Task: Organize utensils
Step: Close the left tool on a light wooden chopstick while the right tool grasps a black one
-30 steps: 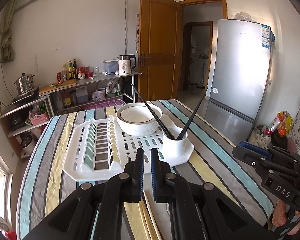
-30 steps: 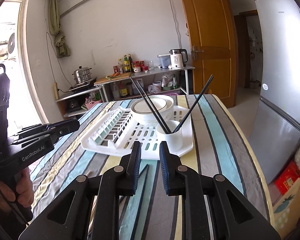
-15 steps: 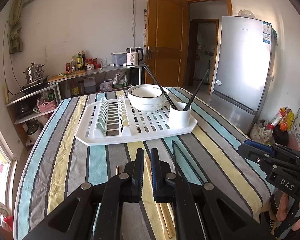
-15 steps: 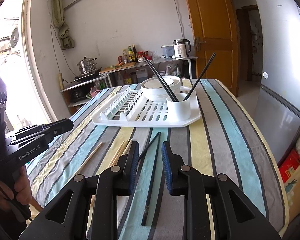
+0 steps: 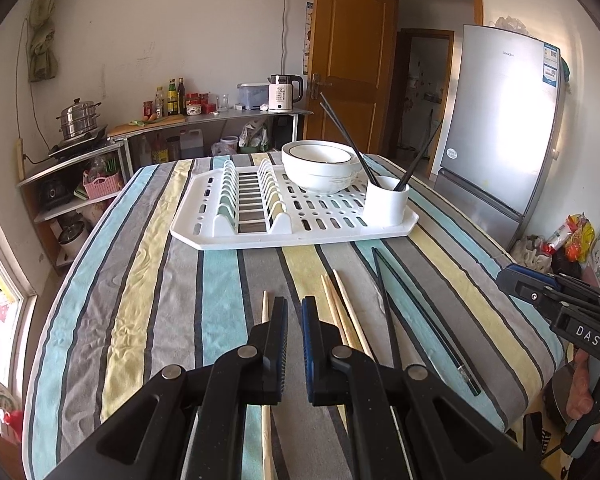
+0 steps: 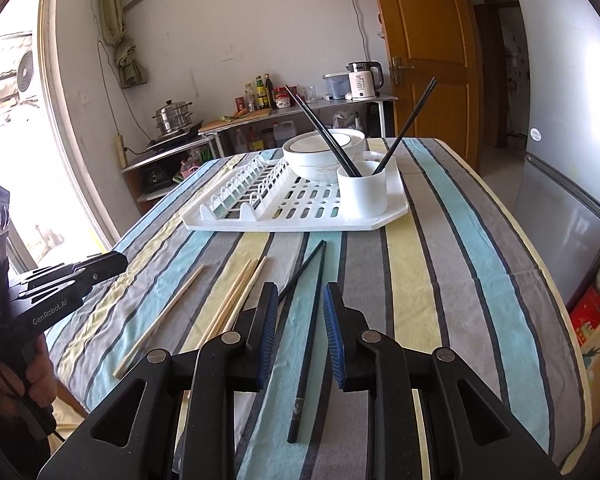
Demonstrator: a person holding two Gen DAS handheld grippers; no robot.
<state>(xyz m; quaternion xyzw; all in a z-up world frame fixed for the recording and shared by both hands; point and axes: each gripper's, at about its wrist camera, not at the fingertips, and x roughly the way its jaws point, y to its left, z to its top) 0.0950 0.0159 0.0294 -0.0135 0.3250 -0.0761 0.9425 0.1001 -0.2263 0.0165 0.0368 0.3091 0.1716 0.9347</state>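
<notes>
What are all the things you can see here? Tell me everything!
Black chopsticks in cup: about four, black, leaning out of the cup
Black chopsticks on cloth: two, black, beside the wooden ones
Wooden chopsticks: four, pale wood, on the tablecloth
Cup: one, white, rack corner
Bowl: at least one, white, on rack
Drying rack: one, white, table middle
Tablecloth: one, striped
Fridge: one, silver
Left tongs: slightly open, empty
Right tongs: open, empty

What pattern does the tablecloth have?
The tablecloth has long stripes of grey, light blue and pale yellow; right wrist view shows it best.
</notes>
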